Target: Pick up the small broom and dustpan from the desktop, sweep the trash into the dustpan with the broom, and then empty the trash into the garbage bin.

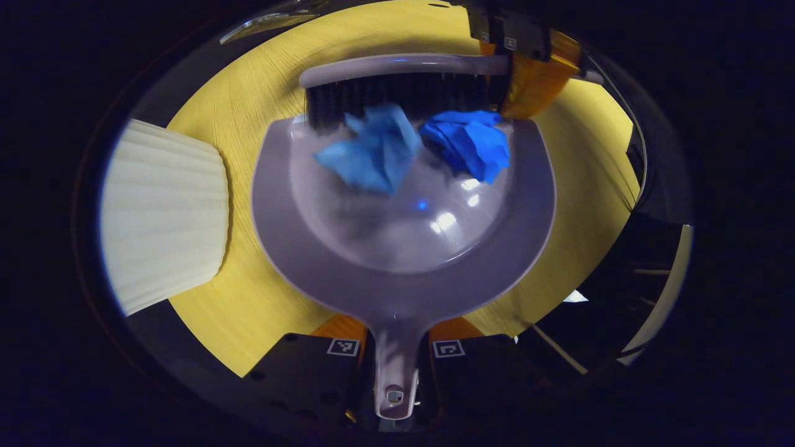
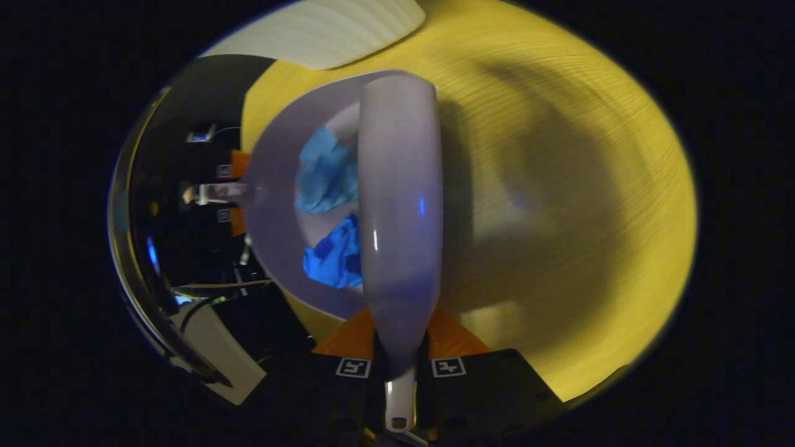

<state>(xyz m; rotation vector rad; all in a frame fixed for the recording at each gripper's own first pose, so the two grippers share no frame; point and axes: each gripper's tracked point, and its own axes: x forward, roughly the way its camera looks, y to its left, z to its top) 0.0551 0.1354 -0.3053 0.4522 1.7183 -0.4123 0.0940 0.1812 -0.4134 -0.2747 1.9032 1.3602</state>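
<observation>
A grey dustpan [image 1: 397,279] lies on the yellow desktop [image 1: 248,112], its handle clamped between the fingers of my left gripper [image 1: 396,351], which is shut on it. Two crumpled blue paper wads [image 1: 372,155] [image 1: 472,143] sit inside the pan near its mouth. The broom [image 1: 404,65], grey-backed with dark bristles, stands across the pan's mouth against the wads. My right gripper [image 2: 400,366] is shut on the broom's handle; the broom back [image 2: 400,205] runs forward over the dustpan [image 2: 273,205], with the paper wads [image 2: 326,174] [image 2: 335,257] to its left.
A white ribbed garbage bin [image 1: 164,214] stands at the left of the dustpan, also seen at the top as the bin [image 2: 329,31] in the right gripper view. Bare desktop [image 2: 559,217] stretches to the right of the broom. The desk edge drops into dark space at the lower right.
</observation>
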